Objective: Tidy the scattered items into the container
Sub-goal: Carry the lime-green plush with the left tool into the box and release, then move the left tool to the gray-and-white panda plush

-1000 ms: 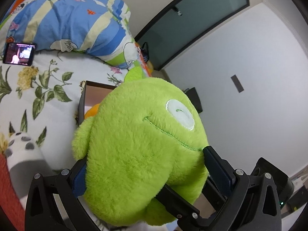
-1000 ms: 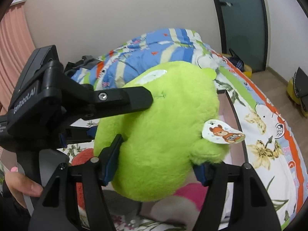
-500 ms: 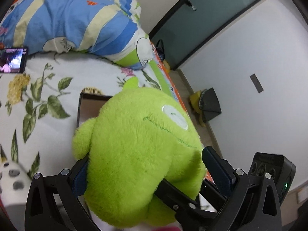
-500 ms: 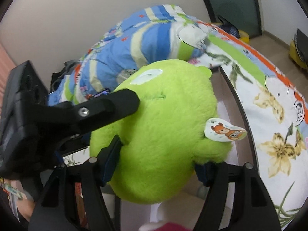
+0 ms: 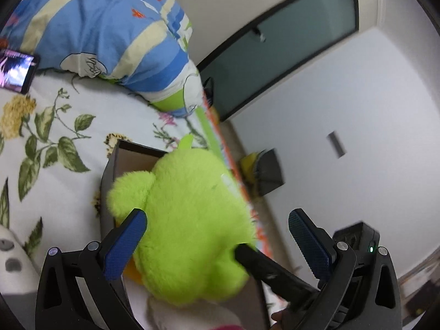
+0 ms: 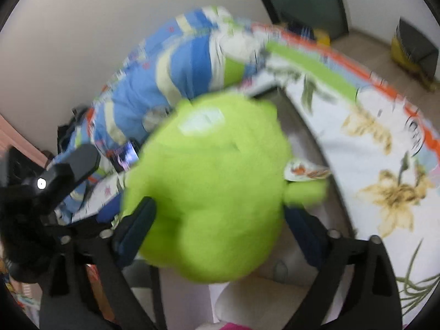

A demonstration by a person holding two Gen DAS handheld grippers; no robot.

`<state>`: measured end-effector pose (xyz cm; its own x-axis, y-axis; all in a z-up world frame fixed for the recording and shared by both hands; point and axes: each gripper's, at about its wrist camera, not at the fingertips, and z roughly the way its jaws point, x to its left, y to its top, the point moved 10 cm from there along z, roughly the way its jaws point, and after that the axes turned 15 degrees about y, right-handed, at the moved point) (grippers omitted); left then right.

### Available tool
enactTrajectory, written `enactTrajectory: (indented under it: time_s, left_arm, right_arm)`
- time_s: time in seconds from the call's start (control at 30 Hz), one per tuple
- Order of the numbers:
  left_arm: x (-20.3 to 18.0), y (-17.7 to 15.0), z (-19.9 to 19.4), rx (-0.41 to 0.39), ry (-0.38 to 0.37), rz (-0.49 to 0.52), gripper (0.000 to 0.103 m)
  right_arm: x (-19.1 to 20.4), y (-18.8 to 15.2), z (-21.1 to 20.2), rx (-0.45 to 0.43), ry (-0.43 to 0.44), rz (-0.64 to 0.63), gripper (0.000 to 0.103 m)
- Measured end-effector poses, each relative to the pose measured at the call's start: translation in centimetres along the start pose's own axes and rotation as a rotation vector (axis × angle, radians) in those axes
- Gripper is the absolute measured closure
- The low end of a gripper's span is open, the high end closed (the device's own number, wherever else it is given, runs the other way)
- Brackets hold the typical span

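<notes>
**Letting the green toy drop into the box**

The green toy [image 5: 189, 220] sits between both grippers, right over the box [image 5: 110, 170]. The step in hand is the drop.

The left gripper [image 5: 217, 236] is wide. Its left pad is at the toy's fur, but its right pad stands clear of the toy, so it is not squeezing.

The right gripper [image 6: 217, 228] is opening now. The toy [image 6: 209, 192] is between its jaws. The picture is blurry, so I cannot tell if the pads touch the fur.

The box is just in front of and below both grippers. Other soft toys already lie in it, under the green one.

Next, I think both grippers should pull back and up, so the toy sinks in and does not snag on a finger. Then they can look for more things on the bed [image 5: 55, 192].
</notes>
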<state>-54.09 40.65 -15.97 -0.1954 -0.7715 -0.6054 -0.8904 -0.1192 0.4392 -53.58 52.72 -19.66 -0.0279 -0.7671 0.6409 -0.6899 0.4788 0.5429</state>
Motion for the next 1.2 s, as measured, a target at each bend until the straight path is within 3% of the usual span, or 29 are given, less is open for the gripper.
enactTrajectory:
  time_s: [0.07, 0.2, 0.3, 0.4, 0.5, 0.67, 0.87, 1.0, 1.2]
  left_arm:
    - [0.5, -0.1, -1.5, 0.01, -0.027, -0.04, 0.001]
    - [1.7, -0.8, -5.5, -0.014, -0.063, -0.038, 0.001]
    - [3.9, -1.5, -8.5, -0.055, -0.022, -0.018, 0.001]
    - [6.7, -2.9, -11.6, -0.048, -0.02, -0.052, 0.001]
    - [10.4, -4.6, -15.9, -0.072, -0.022, -0.112, 0.001]
    - [17.3, -7.1, -22.1, -0.125, 0.082, -0.13, 0.001]
    - [24.3, -11.5, -26.8, -0.084, 0.177, -0.199, 0.001]
    - [26.3, -15.4, -28.7, -0.066, 0.194, -0.214, 0.001]
    - [26.0, -18.9, -29.7, -0.053, 0.235, -0.13, 0.001]
  right_arm:
    - [1.4, 0.3, -1.7, -0.047, -0.016, -0.029, 0.0]
    - [5.1, 0.2, -4.9, -0.117, -0.028, -0.09, 0.0]
    - [8.0, -1.2, -6.4, -0.125, 0.025, -0.094, 0.0]
    - [11.0, -3.6, -7.7, -0.116, 0.086, -0.09, 0.0]
    - [13.4, -6.5, -8.4, -0.096, 0.116, -0.097, 0.0]
    - [16.1, -12.0, -8.2, -0.004, 0.126, -0.114, 0.0]
    - [18.5, -17.4, -8.2, 0.043, 0.165, -0.063, 0.0]
    - [20.7, -22.2, -8.0, 0.075, 0.207, -0.046, 0.0]
    - [22.6, -26.8, -7.5, 0.119, 0.202, -0.086, 0.0]
